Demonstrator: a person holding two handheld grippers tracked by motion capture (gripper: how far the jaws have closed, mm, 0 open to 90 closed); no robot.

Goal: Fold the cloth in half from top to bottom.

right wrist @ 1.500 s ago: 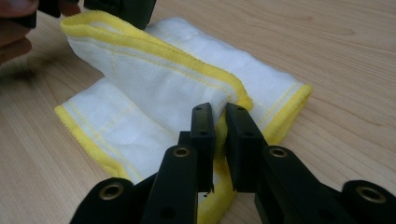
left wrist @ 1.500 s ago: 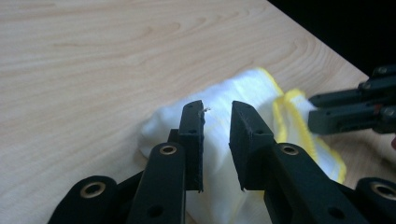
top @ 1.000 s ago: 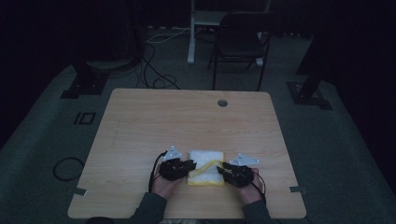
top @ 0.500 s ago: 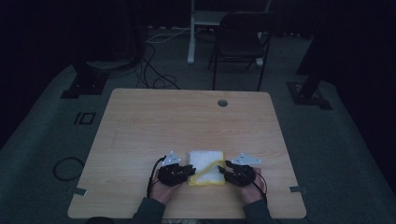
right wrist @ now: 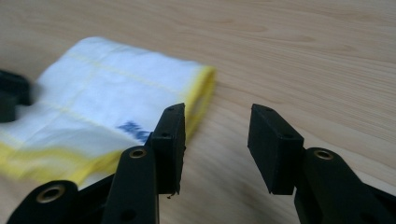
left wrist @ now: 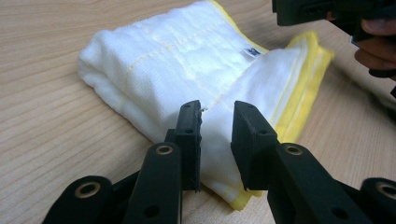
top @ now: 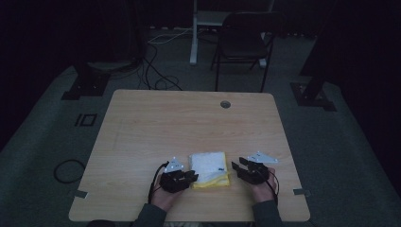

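Folded white cloth (top: 209,168) with yellow edging lies flat near the table's (top: 189,123) front edge, between both hands. Left gripper (left wrist: 217,123) sits at its near corner, jaws parted a little and just opening, cloth edge between them unpinched. Right gripper (right wrist: 217,140) stands beside the cloth, jaws just opened wide over bare wood.
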